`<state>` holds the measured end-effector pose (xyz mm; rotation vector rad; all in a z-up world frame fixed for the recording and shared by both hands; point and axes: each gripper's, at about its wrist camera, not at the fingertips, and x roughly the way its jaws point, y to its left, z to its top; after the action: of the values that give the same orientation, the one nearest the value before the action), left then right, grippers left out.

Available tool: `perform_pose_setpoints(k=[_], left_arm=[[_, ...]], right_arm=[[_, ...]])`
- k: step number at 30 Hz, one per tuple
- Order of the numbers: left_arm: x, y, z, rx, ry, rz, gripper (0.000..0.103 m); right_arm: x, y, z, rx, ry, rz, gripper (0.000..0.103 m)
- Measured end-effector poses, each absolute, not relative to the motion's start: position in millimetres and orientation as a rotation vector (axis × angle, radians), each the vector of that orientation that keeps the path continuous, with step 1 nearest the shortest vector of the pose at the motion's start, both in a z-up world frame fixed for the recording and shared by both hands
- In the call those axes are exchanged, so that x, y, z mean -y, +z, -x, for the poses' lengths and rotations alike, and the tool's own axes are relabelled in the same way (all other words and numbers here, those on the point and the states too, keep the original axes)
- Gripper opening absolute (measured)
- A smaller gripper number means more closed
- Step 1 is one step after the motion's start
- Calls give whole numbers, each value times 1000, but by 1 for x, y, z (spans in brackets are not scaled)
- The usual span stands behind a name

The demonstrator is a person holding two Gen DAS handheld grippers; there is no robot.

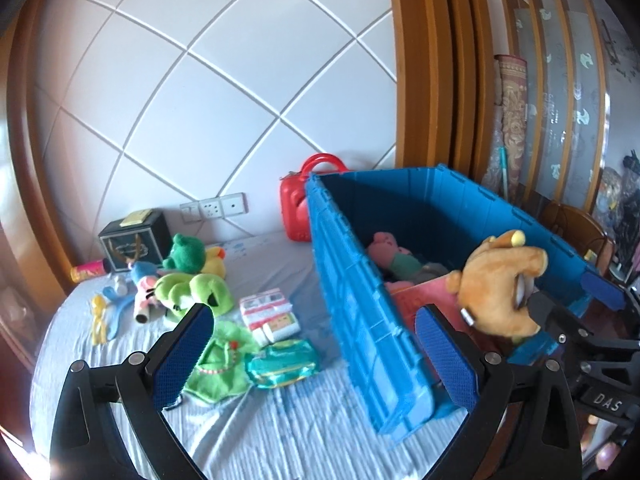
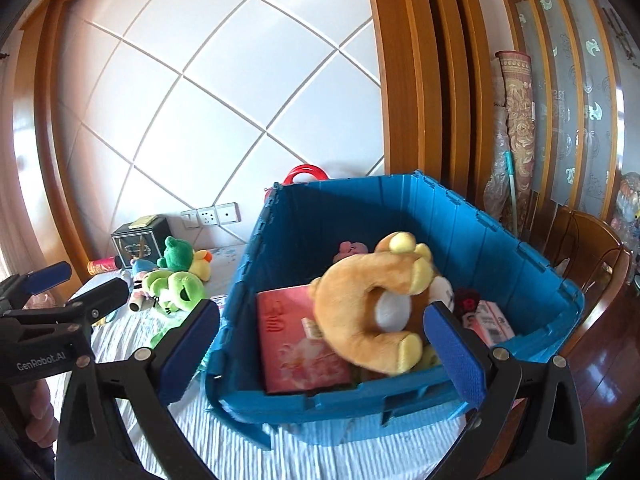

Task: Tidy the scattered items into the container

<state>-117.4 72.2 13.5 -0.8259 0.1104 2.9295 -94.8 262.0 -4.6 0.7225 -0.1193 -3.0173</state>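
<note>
Right tool (image 2: 320, 344) open over crate (image 2: 500, 240); plush bear (image 2: 360, 312) between fingers.

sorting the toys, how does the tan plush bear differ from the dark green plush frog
The tan plush bear is over the blue plastic crate, blurred; the dark green plush frog sits sharp on the bed. The bear looks larger, though it is nearer the camera. Both are soft toys.
</note>
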Motion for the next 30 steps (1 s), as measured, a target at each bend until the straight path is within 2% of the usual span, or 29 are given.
perform_pose_setpoints(k=[13,30], left_arm=[[32,-7,57,-93,2961,891,102],[79,-15,1,9,3023,920,102]], right_arm=[[-155,-18,26,30,-3016,-756,103],[-116,-11,-14,-12,-2973,-702,103]])
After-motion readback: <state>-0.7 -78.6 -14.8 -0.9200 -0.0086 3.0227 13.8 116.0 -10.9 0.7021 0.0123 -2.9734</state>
